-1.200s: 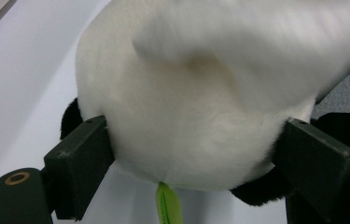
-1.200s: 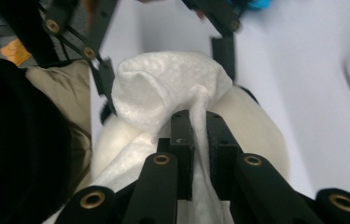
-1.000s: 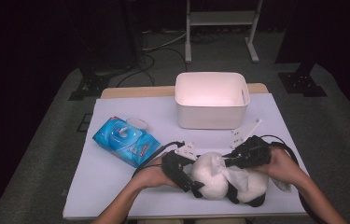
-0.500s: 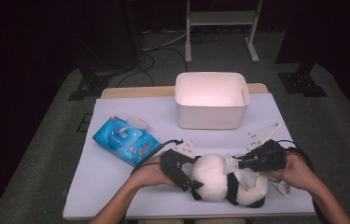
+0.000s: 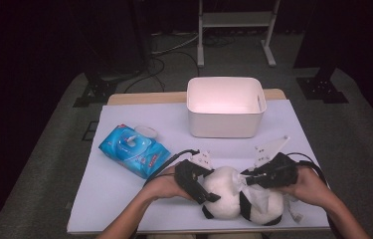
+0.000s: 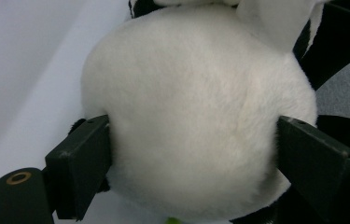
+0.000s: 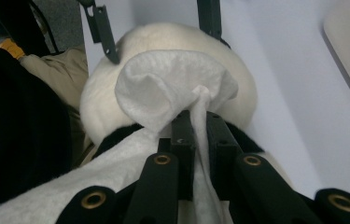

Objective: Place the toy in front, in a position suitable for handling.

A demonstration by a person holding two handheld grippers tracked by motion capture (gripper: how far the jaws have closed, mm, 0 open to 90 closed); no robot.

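Wiping of the plush panda (image 5: 233, 196) under way, judging by the grip. Left gripper (image 5: 199, 181) fingers clamped wide round its white head; right gripper (image 5: 253, 179) fingers pinched tight on a wipe (image 7: 172, 88) against the fur. Wipes pack (image 5: 134, 149) and white bin (image 5: 226, 107) untouched on the tabletop (image 5: 124, 199).

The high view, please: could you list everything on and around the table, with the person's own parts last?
Plush toy: one, white and black, near edge of table.
Wipe: one, white, pinched against the toy.
Wipes pack: one, blue, left part of table.
Bin: one, white, far side of table.
Table: one, white top.
Metal stand: one, pale, on floor behind.
Left gripper: black, clamped on toy's head.
Right gripper: black, shut on wipe.
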